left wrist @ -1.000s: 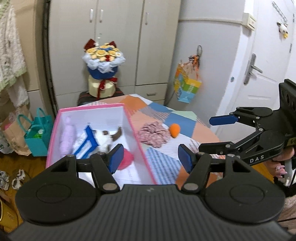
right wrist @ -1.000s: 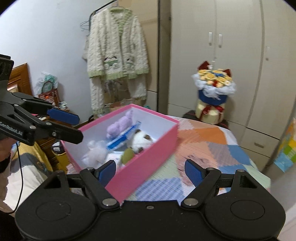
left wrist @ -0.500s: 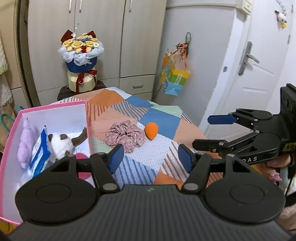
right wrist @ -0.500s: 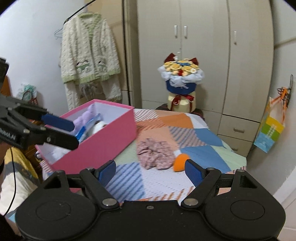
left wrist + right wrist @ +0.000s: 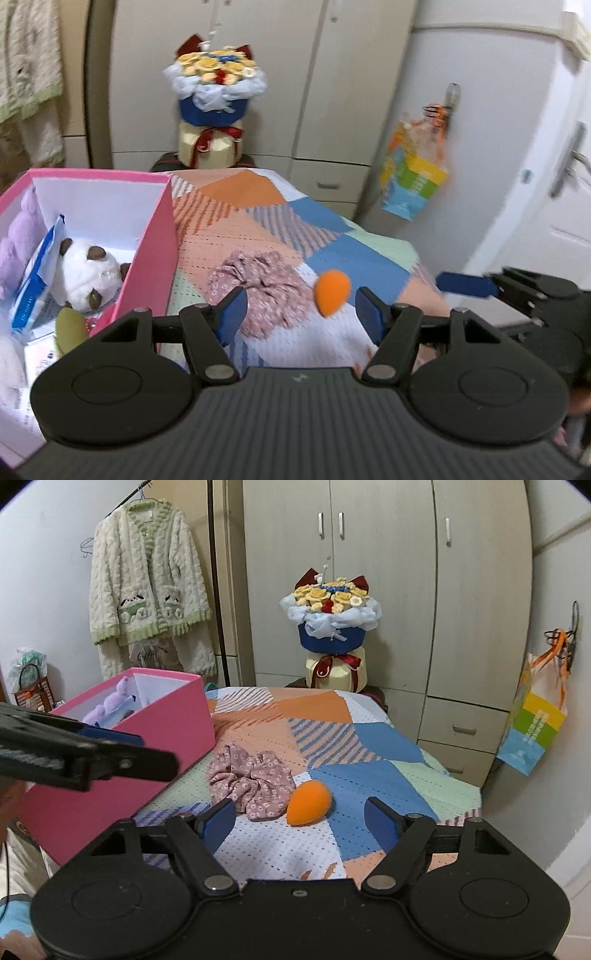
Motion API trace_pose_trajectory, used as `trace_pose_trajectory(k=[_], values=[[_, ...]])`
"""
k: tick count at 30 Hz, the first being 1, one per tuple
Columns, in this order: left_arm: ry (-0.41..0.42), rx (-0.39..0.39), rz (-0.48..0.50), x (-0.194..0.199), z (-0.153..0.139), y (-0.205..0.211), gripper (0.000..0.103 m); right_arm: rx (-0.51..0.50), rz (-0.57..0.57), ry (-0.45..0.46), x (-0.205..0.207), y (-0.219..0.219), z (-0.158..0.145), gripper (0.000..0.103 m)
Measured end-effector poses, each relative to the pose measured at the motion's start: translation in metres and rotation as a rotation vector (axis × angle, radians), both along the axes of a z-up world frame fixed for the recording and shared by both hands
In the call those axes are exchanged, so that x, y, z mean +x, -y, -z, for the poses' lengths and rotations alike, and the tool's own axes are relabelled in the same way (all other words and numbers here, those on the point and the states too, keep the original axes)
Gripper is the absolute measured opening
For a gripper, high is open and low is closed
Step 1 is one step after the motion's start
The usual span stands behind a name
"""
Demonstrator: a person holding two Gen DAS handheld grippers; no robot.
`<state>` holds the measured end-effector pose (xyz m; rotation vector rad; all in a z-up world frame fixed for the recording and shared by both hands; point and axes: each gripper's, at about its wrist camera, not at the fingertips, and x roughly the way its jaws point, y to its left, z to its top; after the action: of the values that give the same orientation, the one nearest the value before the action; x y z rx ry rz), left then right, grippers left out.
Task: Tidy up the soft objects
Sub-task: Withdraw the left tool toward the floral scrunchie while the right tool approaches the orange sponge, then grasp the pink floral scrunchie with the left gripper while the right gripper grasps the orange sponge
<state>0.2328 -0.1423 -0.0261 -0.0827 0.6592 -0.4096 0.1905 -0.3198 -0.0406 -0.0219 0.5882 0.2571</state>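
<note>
A pink floral scrunchie (image 5: 258,291) (image 5: 251,779) and an orange egg-shaped sponge (image 5: 331,291) (image 5: 309,802) lie side by side on the patchwork cloth (image 5: 332,254). The pink box (image 5: 155,251) (image 5: 155,731) to their left holds a white plush dog (image 5: 88,277), a purple soft toy (image 5: 18,243), a blue-and-white packet (image 5: 35,280) and a green piece (image 5: 70,326). My left gripper (image 5: 301,308) hangs open just short of the scrunchie and sponge, holding nothing. My right gripper (image 5: 301,821) is open with its jaws closing, nothing between them, the sponge just ahead.
A flower bouquet (image 5: 330,627) stands at the table's far end before the wardrobe (image 5: 388,572). A colourful bag (image 5: 532,720) hangs on the right wall. A knitted cardigan (image 5: 151,583) hangs at the back left. The table edge drops off on the right.
Both grippers have swung from over the pink box toward the scrunchie and sponge and come lower. The right gripper's jaws have narrowed a little. The objects on the cloth have not moved.
</note>
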Motion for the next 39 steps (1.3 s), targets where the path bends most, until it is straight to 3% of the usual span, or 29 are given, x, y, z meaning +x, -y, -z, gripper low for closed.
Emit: trace_pose_trajectory(k=[9, 14, 19, 24, 26, 30, 39], values=[[-0.054, -0.059, -0.205, 0.046, 0.045, 0.012, 0.062, -0.067, -0.049, 0.005, 0.036, -0.008, 0.023, 0.067], [-0.054, -0.044, -0.259, 0.058, 0.059, 0.020, 0.064, -0.074, -0.069, -0.015, 0.057, -0.008, 0.040, 0.059], [-0.023, -0.004, -0.347, 0.068, 0.070, 0.024, 0.064, -0.066, -0.086, -0.038, 0.073, -0.007, 0.056, 0.059], [-0.041, 0.031, -0.324, 0.074, 0.078, 0.030, 0.066, -0.042, -0.099, -0.056, 0.082, -0.003, 0.066, 0.056], [-0.044, 0.042, -0.312, 0.075, 0.081, 0.032, 0.070, -0.024, -0.114, -0.066, 0.084, -0.001, 0.068, 0.049], [-0.066, 0.065, -0.277, 0.076, 0.086, 0.036, 0.082, 0.010, -0.116, -0.059, 0.081, 0.004, 0.070, 0.046], [-0.045, 0.132, -0.283, 0.077, 0.093, 0.047, 0.093, 0.060, -0.038, -0.054, 0.069, 0.027, 0.069, 0.046]])
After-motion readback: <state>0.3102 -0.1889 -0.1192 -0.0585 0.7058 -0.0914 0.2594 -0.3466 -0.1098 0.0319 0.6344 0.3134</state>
